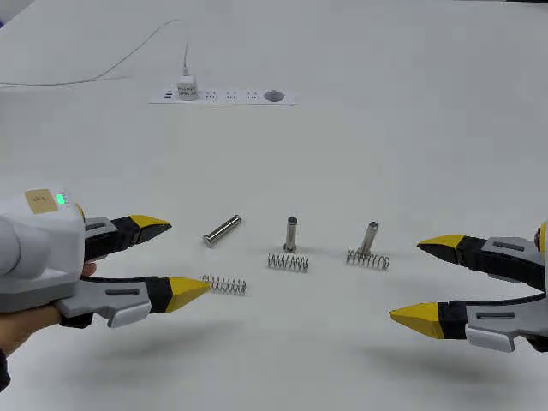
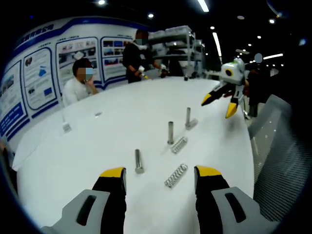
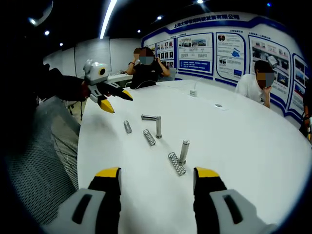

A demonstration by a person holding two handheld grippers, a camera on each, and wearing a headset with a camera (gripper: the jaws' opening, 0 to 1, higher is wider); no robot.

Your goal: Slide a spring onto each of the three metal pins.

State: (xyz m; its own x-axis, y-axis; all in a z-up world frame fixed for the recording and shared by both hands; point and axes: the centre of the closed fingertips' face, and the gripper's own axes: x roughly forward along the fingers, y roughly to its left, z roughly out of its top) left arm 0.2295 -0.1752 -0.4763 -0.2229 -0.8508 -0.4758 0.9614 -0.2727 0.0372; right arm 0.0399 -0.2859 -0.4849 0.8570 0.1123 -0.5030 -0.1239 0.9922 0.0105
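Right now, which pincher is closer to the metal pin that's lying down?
Left. The left gripper hangs open just beside the lying pin, on its left side. The right gripper, also open, is far off beyond the middle pin and the end pin.

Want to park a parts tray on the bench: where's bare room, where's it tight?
Bare table between the power strip and the row of pins, and the near band in front of the springs. Crowded: the pin-and-spring row between the left claw and right claw, both open.
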